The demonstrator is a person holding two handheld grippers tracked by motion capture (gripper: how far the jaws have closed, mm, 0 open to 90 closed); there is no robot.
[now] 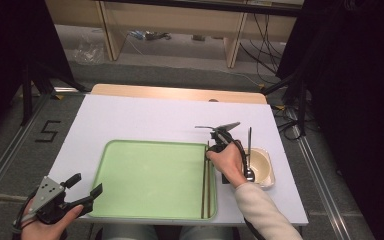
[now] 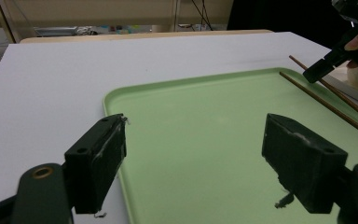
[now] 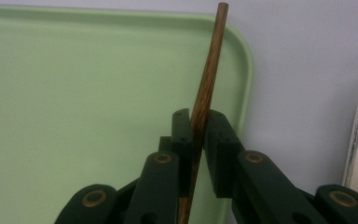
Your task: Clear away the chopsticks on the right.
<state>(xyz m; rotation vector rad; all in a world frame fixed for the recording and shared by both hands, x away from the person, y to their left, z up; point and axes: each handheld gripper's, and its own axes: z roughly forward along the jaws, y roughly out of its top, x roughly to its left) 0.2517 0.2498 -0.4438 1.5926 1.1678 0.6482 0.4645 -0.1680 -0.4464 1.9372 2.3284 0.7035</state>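
Chopstick (image 3: 205, 88) between right claw (image 3: 198, 128) pads, grip unclear, lower end hidden, left claw (image 2: 193, 154) spread.

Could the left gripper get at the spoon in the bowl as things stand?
Probably not directly: the left gripper sits open at the near left corner, and the green tray and the right gripper lie between it and the spoon.

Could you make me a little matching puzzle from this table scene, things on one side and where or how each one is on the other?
Things:
1. tray
2. chopstick
3. bowl
4. left gripper

States:
A. between the right gripper's jaws
B. jaws wide apart, holding nothing
C. pale green, flat on the white board
D. right of the tray, with a spoon across it

Pairs: 1-C, 2-A, 3-D, 4-B
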